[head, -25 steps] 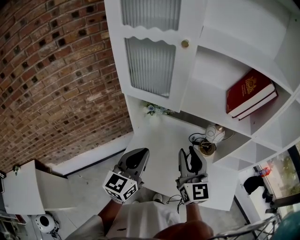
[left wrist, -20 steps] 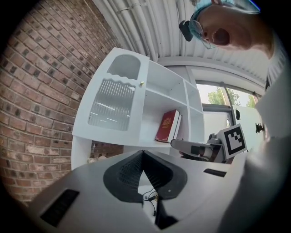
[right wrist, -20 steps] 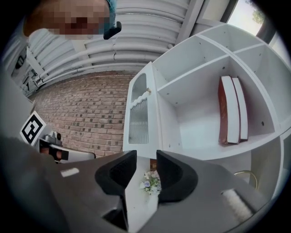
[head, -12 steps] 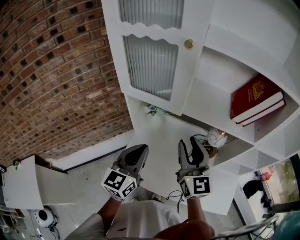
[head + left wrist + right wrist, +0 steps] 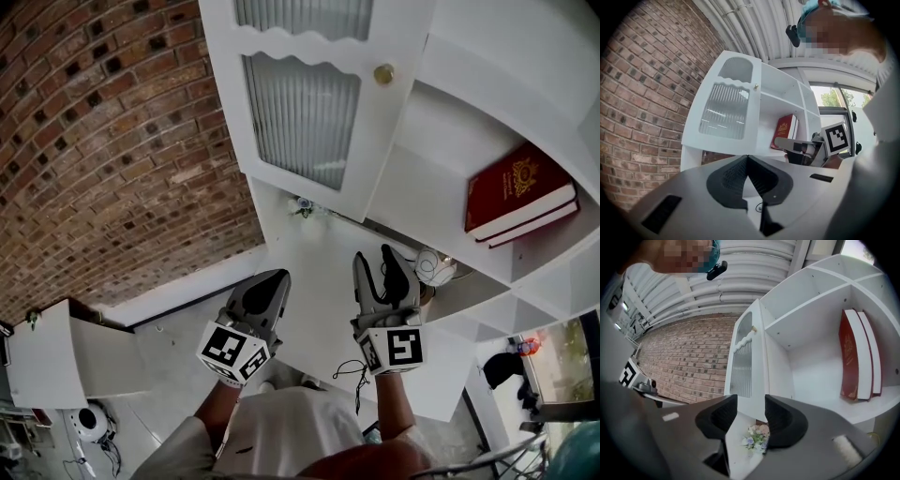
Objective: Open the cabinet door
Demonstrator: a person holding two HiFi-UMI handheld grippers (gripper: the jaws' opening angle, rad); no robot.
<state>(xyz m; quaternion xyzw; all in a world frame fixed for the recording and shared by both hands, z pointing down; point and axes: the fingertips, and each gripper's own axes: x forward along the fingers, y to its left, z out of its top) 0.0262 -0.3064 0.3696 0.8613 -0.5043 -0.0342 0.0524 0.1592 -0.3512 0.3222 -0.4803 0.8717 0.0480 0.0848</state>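
Note:
The white cabinet door (image 5: pixel 305 112) with ribbed glass and a brass knob (image 5: pixel 383 73) stands swung open to the left of the open shelves. The left gripper view shows the door (image 5: pixel 724 112) and its knob (image 5: pixel 756 86) ahead; the right gripper view sees the door (image 5: pixel 743 364) nearly edge-on. My left gripper (image 5: pixel 272 279) is held over the white desk (image 5: pixel 319 309) below the door, its jaws (image 5: pixel 747 158) shut with nothing in them. To its right, my right gripper (image 5: pixel 377 255) is open and empty (image 5: pixel 751 401); its jaws have just been opening. Neither gripper touches the door.
Two red books (image 5: pixel 520 192) lie on a shelf at the right. A small bunch of flowers (image 5: pixel 302 204) sits under the door, and a round white object (image 5: pixel 433 267) with a cable is beside the right gripper. A brick wall (image 5: pixel 112 141) fills the left.
The right gripper's jaws have spread wider and it has moved up toward the shelves. The left gripper has drifted slightly down and left. The door stays open as before.

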